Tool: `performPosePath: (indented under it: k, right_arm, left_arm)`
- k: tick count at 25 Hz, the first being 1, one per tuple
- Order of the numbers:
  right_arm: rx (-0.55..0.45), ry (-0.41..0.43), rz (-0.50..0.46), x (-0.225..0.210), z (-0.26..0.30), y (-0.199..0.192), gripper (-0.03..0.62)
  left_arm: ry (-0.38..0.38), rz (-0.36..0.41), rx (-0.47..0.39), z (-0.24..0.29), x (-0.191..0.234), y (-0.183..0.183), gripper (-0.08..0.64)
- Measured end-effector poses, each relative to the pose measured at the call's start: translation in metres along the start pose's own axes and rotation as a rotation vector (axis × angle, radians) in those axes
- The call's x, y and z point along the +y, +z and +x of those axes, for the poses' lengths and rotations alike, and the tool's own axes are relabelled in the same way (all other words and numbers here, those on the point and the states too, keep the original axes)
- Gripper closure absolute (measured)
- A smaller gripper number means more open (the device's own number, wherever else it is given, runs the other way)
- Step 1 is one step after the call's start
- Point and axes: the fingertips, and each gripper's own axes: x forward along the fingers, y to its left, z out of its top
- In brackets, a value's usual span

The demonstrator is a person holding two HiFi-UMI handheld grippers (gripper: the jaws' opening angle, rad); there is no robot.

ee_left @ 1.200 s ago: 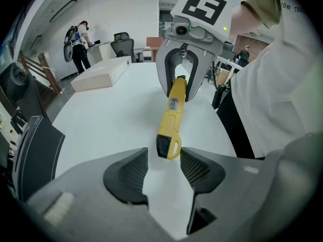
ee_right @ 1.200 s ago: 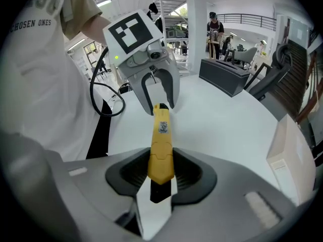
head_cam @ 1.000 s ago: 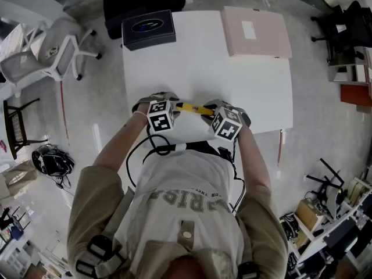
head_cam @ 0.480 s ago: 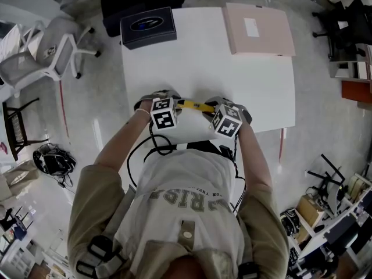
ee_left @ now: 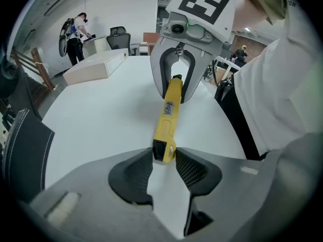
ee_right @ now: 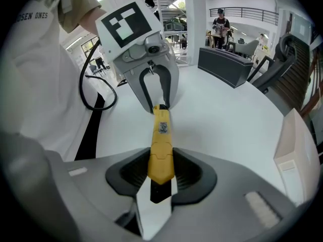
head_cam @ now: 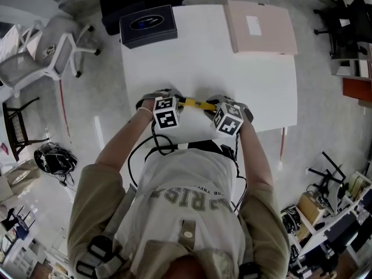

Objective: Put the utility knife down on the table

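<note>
**Knife held at both ends, low over the tabletop**

The slim yellow utility knife (head_cam: 195,104) with a black end hangs crosswise in front of the person, near the front edge of the white rectangular tabletop (head_cam: 174,57). From the head view I cannot tell whether it touches the surface. The right tool (ee_right: 161,173) is clamped on one end, its pads pressed against the yellow body. The left tool (ee_left: 164,160) faces it from the other side. Its jaws have just been closing, and their tips now pinch the knife's black end.

A dark blue box with an oval emblem (head_cam: 147,25) sits at the far left corner of the tabletop. A pale pink flat carton (head_cam: 260,27) lies at the far right corner. Both are well apart from the knife. A white office chair (head_cam: 43,51) stands on the floor off to the left. A black cable (head_cam: 142,147) loops beside the person's left arm.
</note>
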Motion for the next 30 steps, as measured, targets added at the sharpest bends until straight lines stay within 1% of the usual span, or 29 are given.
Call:
performPosePath:
  k: [9,20,24,30]
  right_arm:
    - [0.005,0.005,0.010,-0.002,0.004,-0.003,0.460]
    - [0.014,-0.008,0.020,-0.004,0.011,-0.010,0.459]
    - [0.016,-0.021,0.040,-0.005,0.013,-0.012,0.457]
    - [0.001,-0.022,0.080,-0.007,0.014,-0.011,0.453]
  left_arm:
    - [-0.007,-0.017,0.002,0.002,0.002,0.000,0.417]
    - [-0.013,-0.021,0.023,0.003,0.003,-0.001,0.423]
    - [-0.017,-0.022,0.024,0.004,0.003,-0.001,0.423]
    - [-0.022,-0.026,-0.004,0.004,0.004,-0.002,0.426]
